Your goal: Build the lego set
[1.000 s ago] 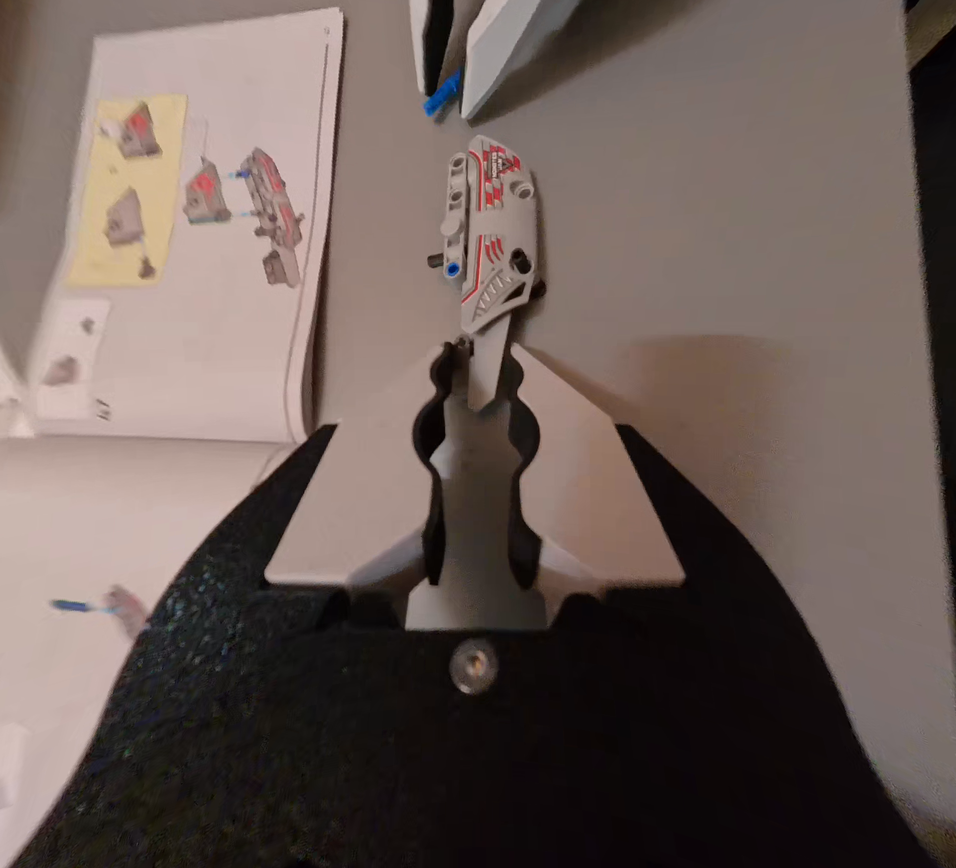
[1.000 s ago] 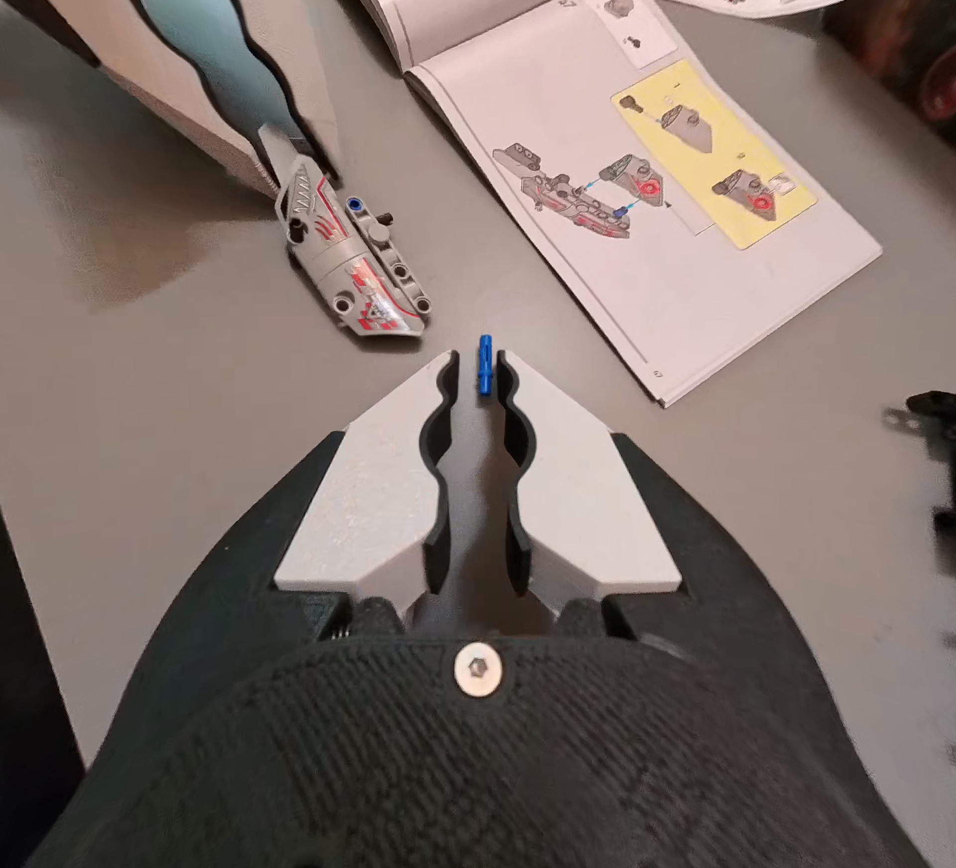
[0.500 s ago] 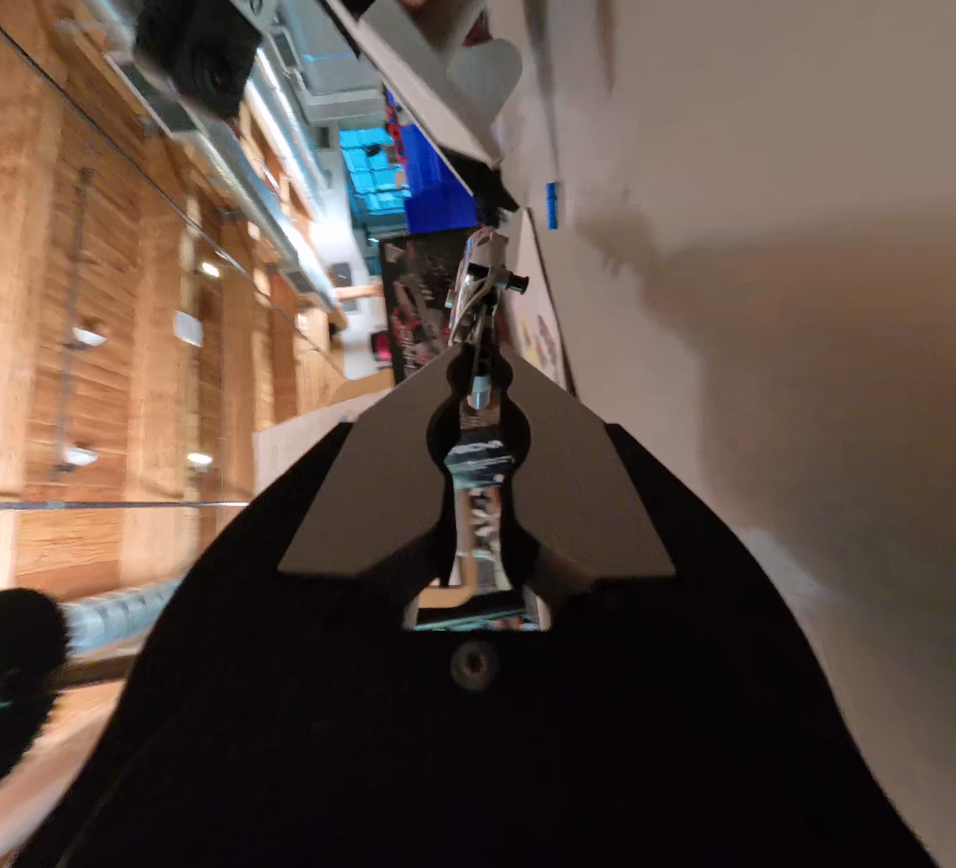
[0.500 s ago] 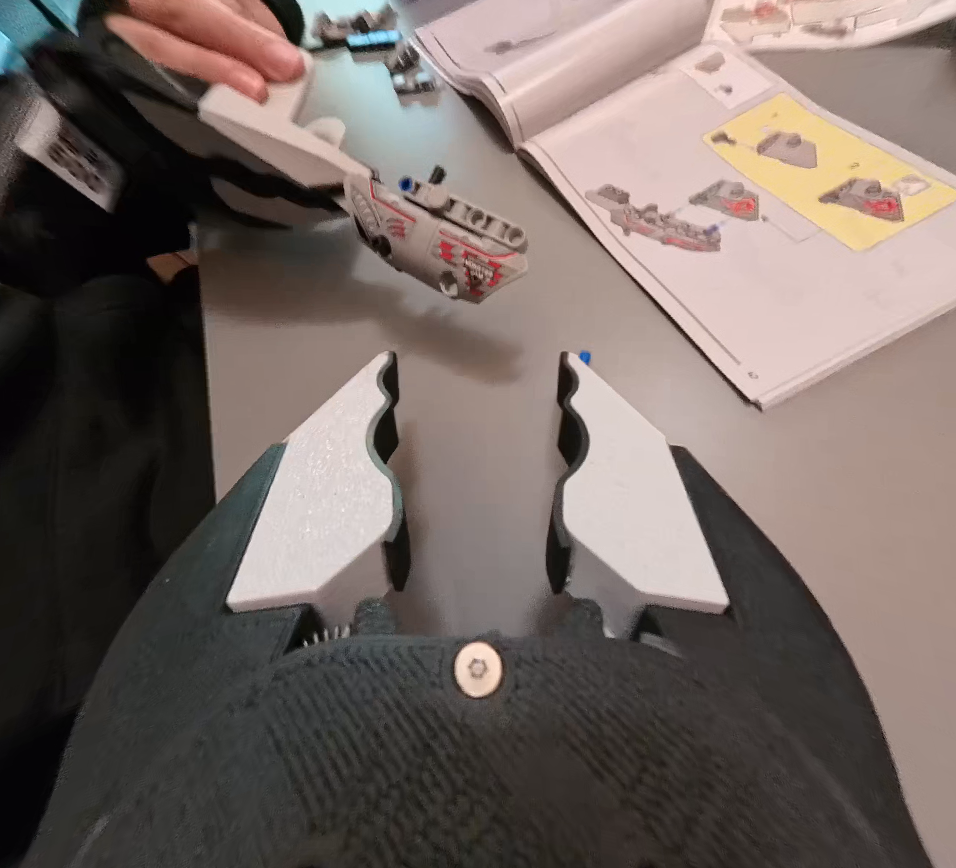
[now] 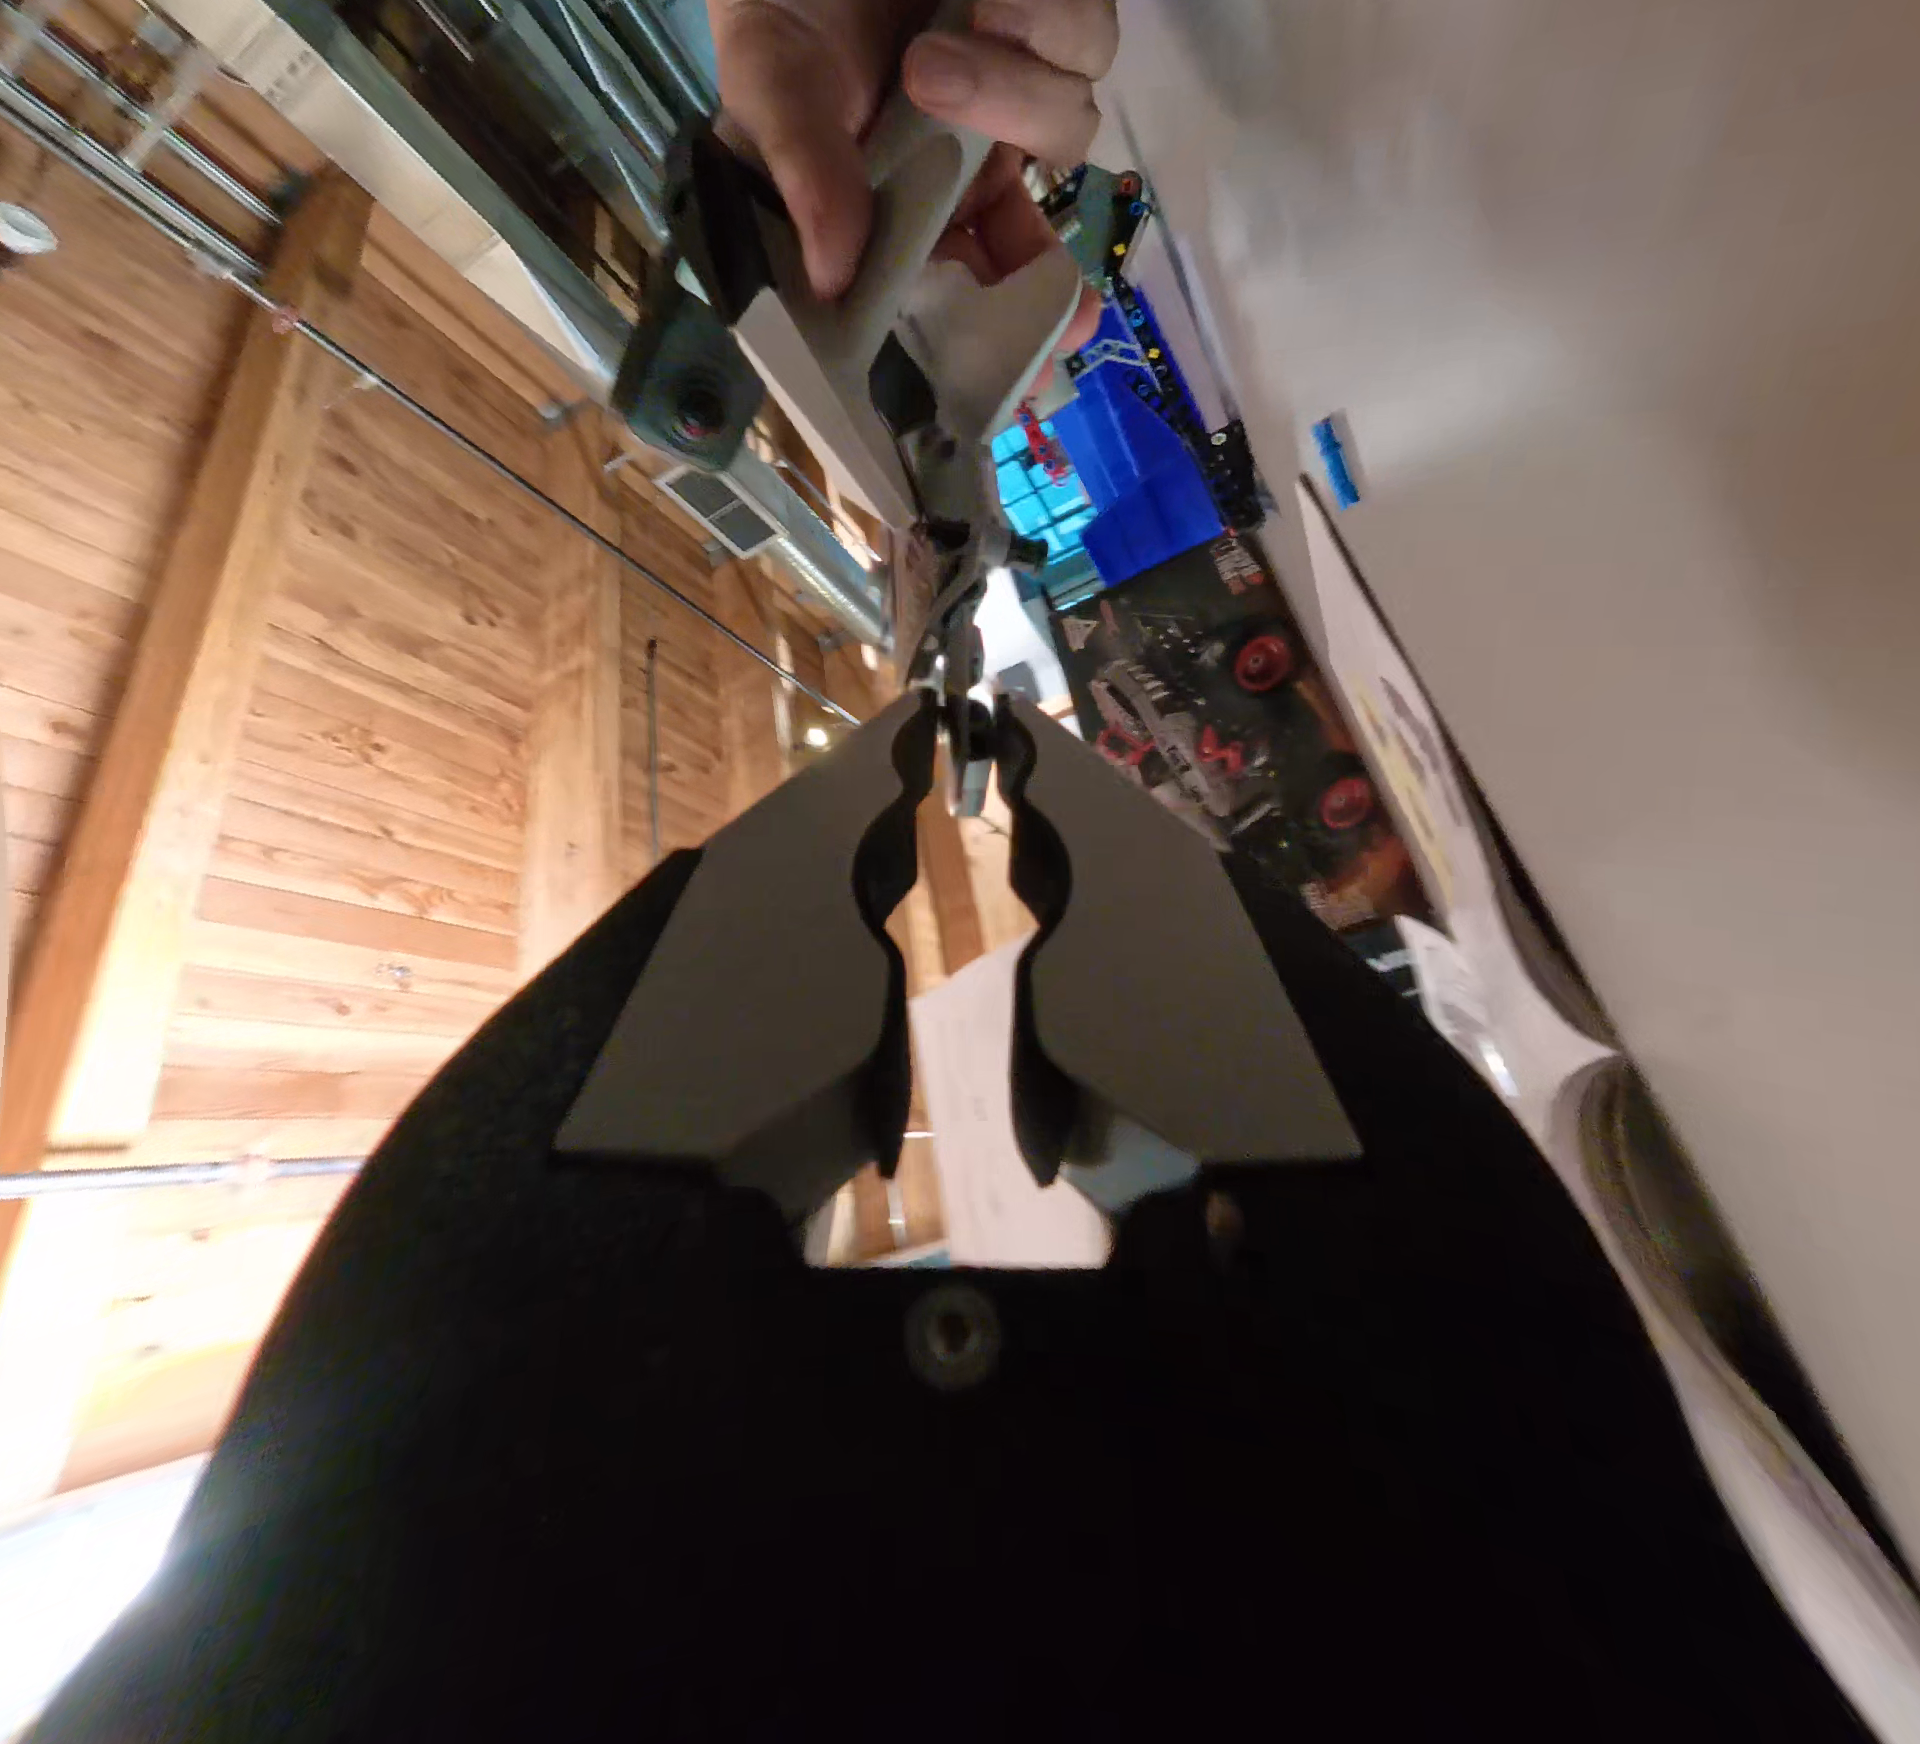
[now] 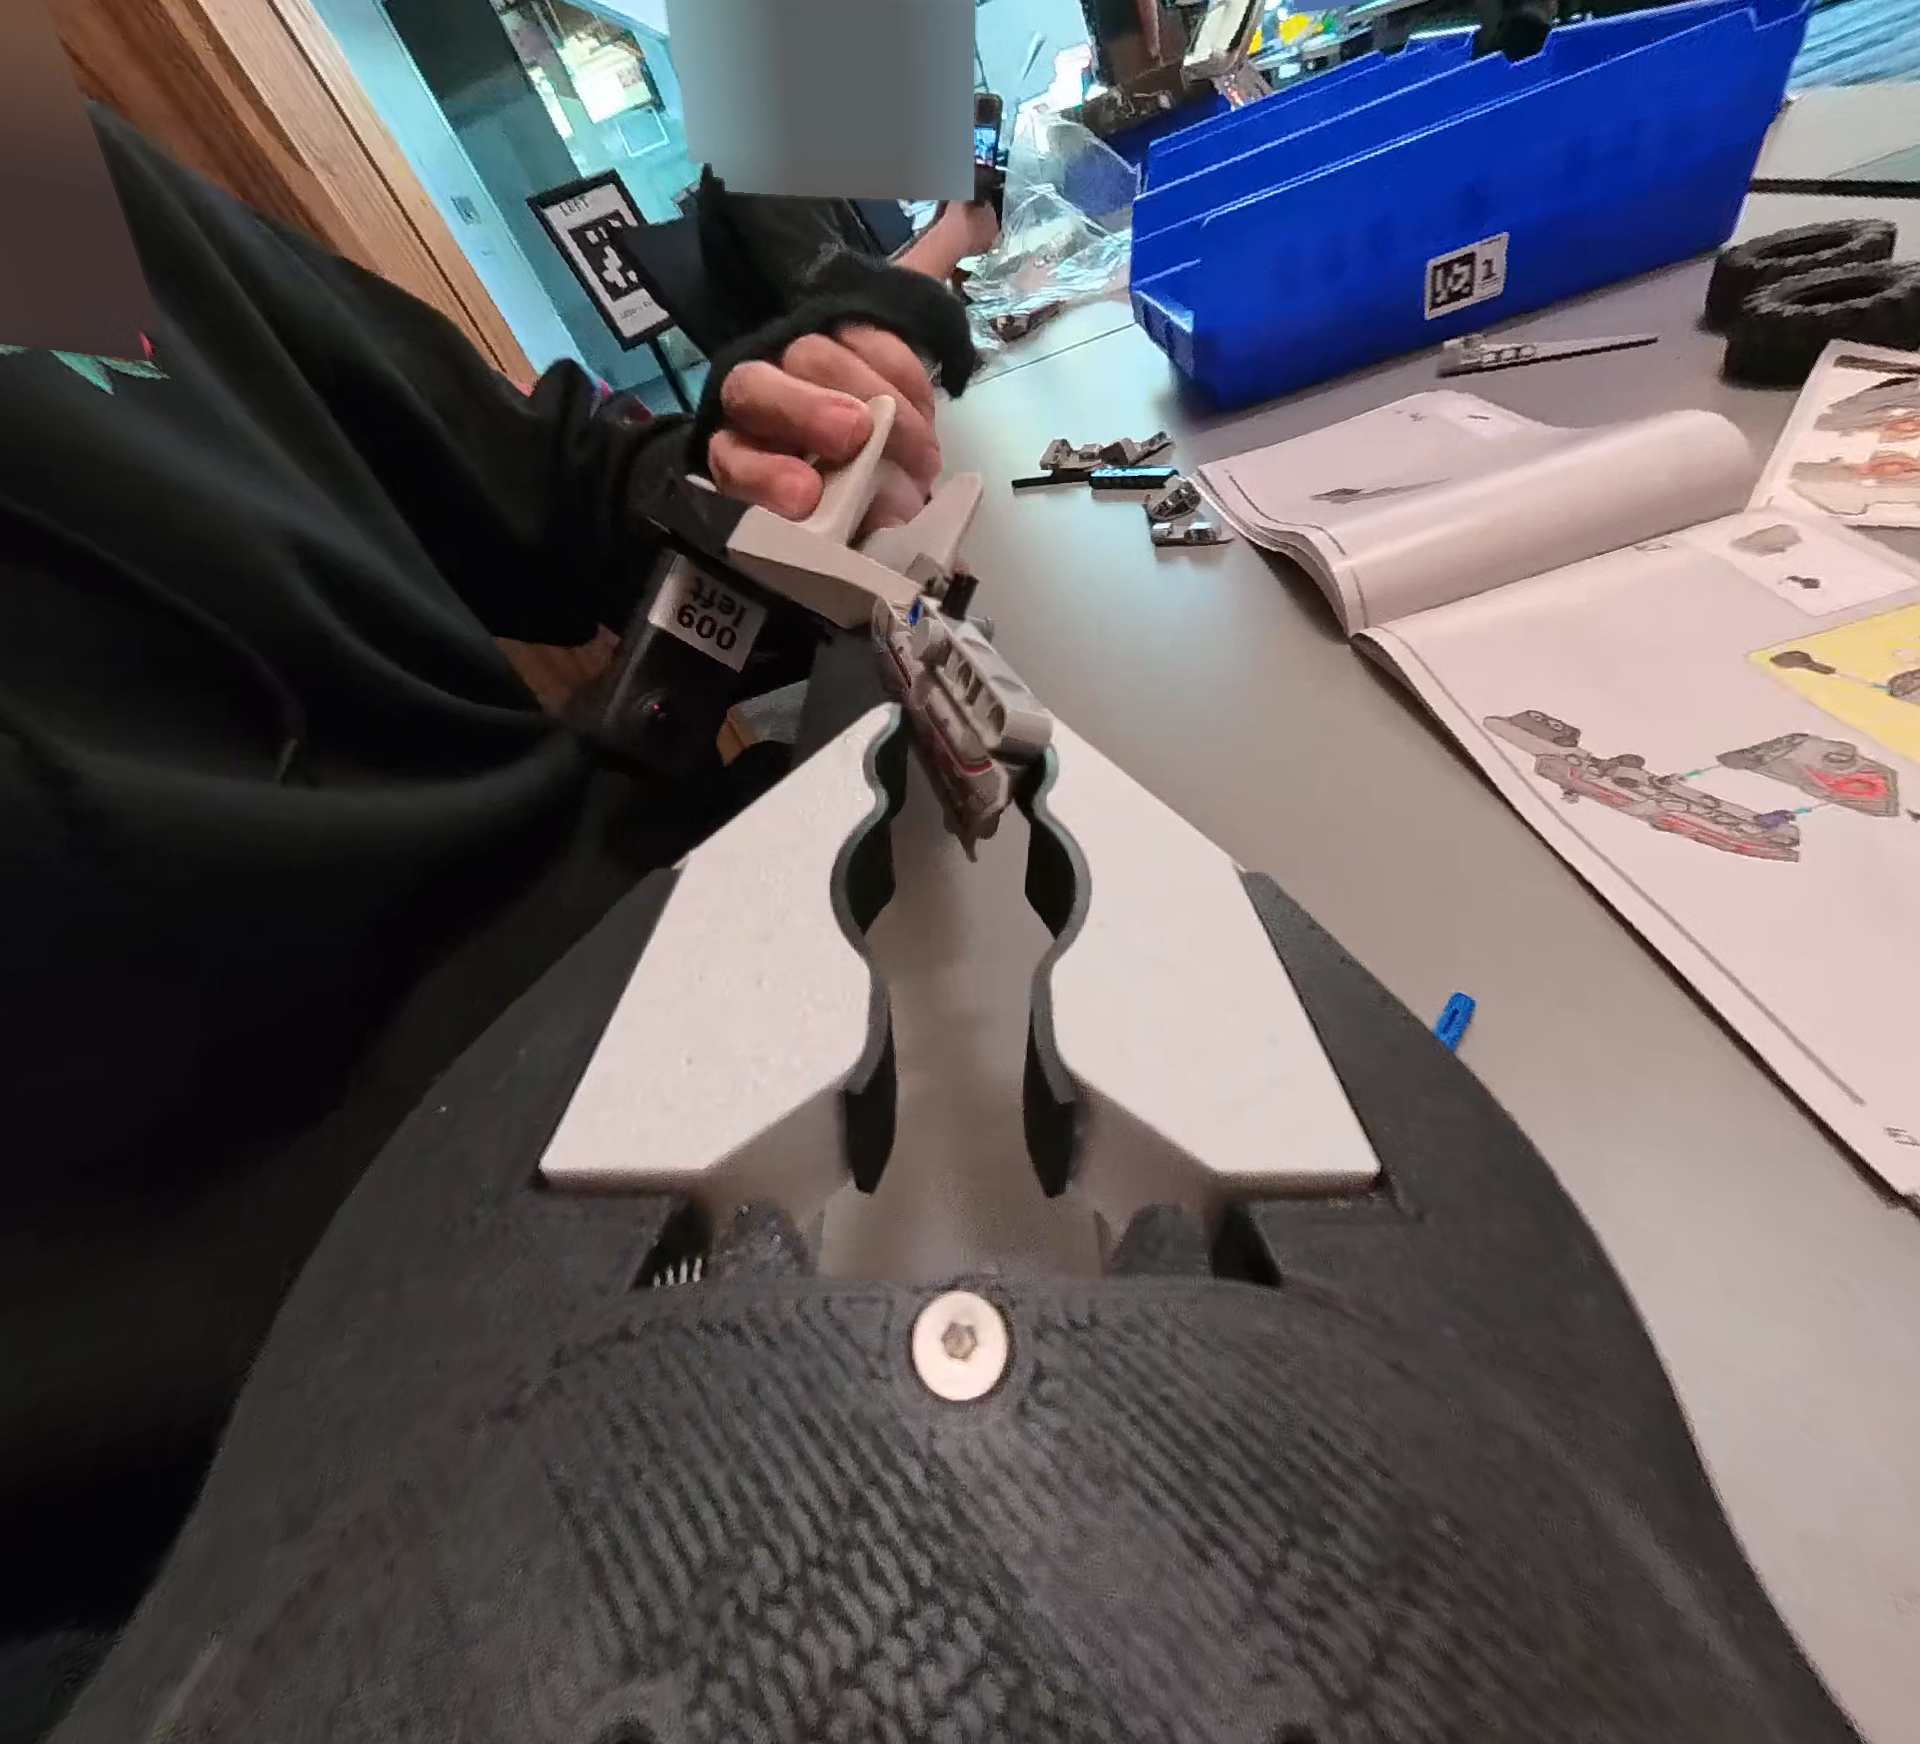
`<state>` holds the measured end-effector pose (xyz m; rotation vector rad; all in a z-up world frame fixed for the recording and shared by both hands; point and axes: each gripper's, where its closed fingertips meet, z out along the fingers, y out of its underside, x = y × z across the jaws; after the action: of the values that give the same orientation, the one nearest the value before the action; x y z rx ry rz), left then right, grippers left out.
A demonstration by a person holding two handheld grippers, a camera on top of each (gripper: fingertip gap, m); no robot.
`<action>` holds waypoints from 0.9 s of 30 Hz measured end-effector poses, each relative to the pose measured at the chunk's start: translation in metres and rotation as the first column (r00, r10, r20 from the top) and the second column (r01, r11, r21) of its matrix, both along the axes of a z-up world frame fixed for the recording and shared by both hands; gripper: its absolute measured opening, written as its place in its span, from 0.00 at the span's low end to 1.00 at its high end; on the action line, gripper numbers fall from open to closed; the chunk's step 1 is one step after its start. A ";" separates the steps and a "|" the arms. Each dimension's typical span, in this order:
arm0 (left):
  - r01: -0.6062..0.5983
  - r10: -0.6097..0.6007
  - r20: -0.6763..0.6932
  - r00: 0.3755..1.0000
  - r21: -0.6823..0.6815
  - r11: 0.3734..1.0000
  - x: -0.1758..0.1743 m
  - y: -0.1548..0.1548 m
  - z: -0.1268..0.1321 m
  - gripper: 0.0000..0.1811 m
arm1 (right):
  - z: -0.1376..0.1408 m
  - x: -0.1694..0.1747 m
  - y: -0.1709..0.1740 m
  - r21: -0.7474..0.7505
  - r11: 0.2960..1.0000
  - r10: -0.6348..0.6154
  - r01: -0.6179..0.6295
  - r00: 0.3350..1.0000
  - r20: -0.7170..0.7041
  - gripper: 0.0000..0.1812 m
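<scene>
Right now both your grippers meet on the grey lego assembly [image 6: 961,728], which is lifted clear of the grey table [image 6: 1226,759]. Your left gripper [image 5: 961,726] has its fingers closed on one end of the piece; from its own camera the assembly [image 5: 956,614] is seen edge-on, a thin sliver running away from the tips, so the grip there is hard to read closely. Your right gripper [image 6: 961,759] has its fingers partly apart, with the other end of the assembly sitting tilted between the tips; the right finger's pad looks to touch it, but whether the left one does is unclear. In the right wrist view your left hand [image 6: 831,437], in a black fingerless glove, wraps the left gripper's handle, and the piece's blue pin and black peg show just beside that gripper's tips.

On the table, the small blue pin [image 6: 1452,1019] lies loose just beside the edge of the open instruction booklet [image 6: 1558,655], to the right of your right gripper's body. Beyond the booklet sit a few loose grey and black parts [image 6: 1132,479], a blue bin [image 6: 1455,167] and black tyres [image 6: 1813,292]. The left wrist view, rolled sideways, also catches the blue pin [image 5: 1333,460] against the table surface.
</scene>
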<state>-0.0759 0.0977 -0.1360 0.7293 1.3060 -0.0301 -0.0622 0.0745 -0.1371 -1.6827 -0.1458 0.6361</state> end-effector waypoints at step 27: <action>-0.645 -0.927 -0.373 -0.027 -0.702 0.301 -0.016 -0.019 0.019 0.08 | 0.035 -0.026 -0.002 0.431 0.871 -0.385 0.236 0.873 0.299 0.08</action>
<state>-0.0915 0.0784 -0.1170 -0.5591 2.0665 -2.0997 -0.0886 0.0723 -0.1026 -1.3843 -0.2446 0.0181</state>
